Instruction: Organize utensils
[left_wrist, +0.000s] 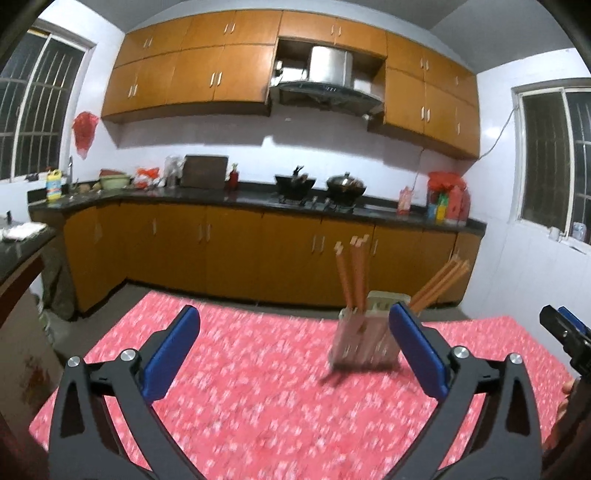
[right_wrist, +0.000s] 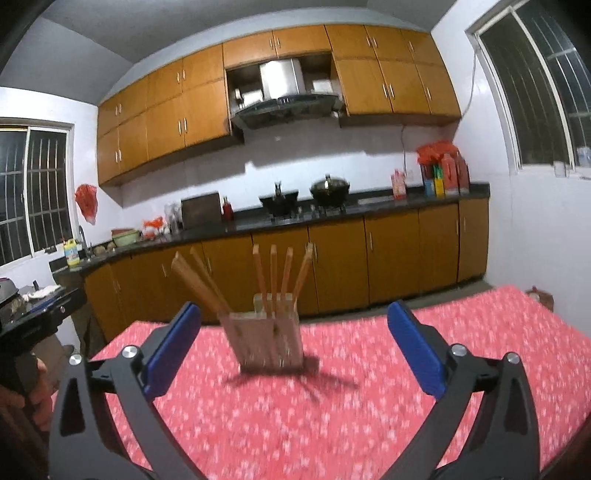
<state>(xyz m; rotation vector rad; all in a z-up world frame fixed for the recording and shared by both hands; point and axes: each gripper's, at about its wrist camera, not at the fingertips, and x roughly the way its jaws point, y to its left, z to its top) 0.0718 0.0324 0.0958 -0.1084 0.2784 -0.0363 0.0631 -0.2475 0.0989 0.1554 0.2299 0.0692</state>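
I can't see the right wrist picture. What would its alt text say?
A pale holder of orange chopsticks stands on a red flowered tablecloth, seen between the right gripper's open blue-padded fingers, which hold nothing. Behind are wooden cabinets and a dark counter with two woks.

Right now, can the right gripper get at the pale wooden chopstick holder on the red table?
Probably yes. The right gripper has its jaws wide open, and the pale wooden chopstick holder stands ahead with only bare red floral tablecloth between.
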